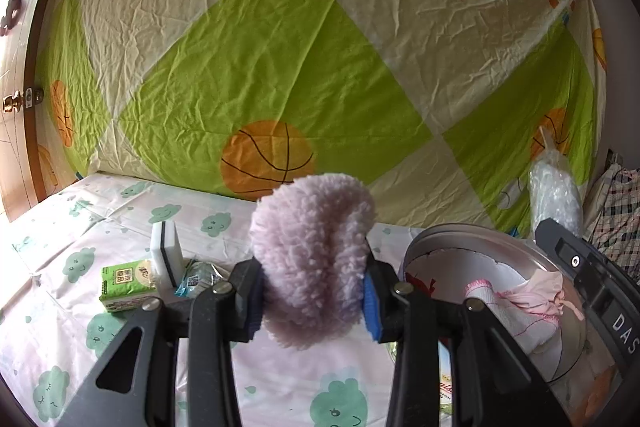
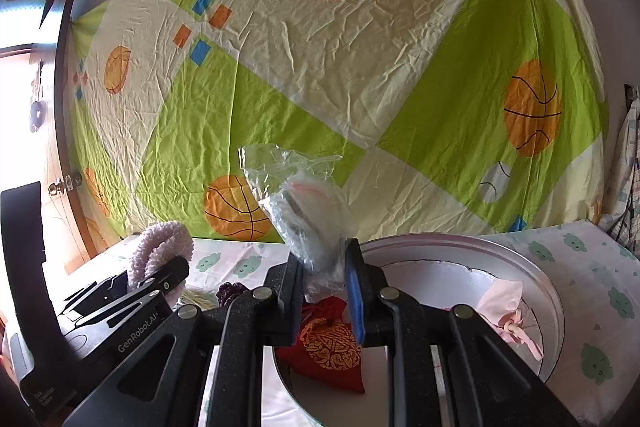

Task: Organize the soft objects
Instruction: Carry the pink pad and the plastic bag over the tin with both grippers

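My left gripper (image 1: 313, 291) is shut on a fluffy lilac fleece pad (image 1: 312, 251), held above the bed. In the right wrist view the same lilac pad (image 2: 160, 247) shows at the left in the other gripper. My right gripper (image 2: 320, 279) is shut on a clear plastic bag (image 2: 308, 219) with white stuff inside, raised over the round metal basin (image 2: 520, 259). In the basin lie a red embroidered pouch (image 2: 328, 343) and a pink cloth (image 2: 508, 311). The left wrist view shows the basin (image 1: 448, 235) at right, with pink and white cloths (image 1: 516, 303) in it, and the clear bag (image 1: 554, 195) beyond.
A green tissue pack (image 1: 126, 285), a white sponge block (image 1: 166, 253) and a small blue-printed packet (image 1: 196, 279) lie on the cloud-print sheet (image 1: 80, 227). A basketball-print sheet (image 1: 280, 47) hangs behind. A wooden door (image 1: 16, 99) stands left; checked fabric (image 1: 616, 211) hangs right.
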Demonstrator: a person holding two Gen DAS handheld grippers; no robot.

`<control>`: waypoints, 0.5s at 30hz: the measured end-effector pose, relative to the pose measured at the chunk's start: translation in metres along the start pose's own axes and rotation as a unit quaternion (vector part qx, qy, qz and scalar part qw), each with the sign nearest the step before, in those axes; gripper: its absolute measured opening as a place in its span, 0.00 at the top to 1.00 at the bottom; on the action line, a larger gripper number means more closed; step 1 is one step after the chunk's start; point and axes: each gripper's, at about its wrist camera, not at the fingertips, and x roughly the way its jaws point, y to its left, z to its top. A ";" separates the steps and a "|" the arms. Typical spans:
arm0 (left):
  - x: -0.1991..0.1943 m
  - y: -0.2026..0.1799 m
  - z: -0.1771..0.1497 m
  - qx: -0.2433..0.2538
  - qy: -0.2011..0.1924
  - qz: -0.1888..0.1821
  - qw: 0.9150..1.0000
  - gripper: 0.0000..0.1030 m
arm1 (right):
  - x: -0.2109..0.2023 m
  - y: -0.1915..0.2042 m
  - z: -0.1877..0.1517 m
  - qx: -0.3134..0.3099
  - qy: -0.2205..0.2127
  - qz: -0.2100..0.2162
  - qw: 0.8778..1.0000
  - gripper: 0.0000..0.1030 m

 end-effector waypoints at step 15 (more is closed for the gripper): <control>0.011 -0.026 0.002 0.006 0.005 -0.018 1.000 0.63 | -0.003 -0.018 0.005 -0.003 -0.007 -0.028 1.000 0.80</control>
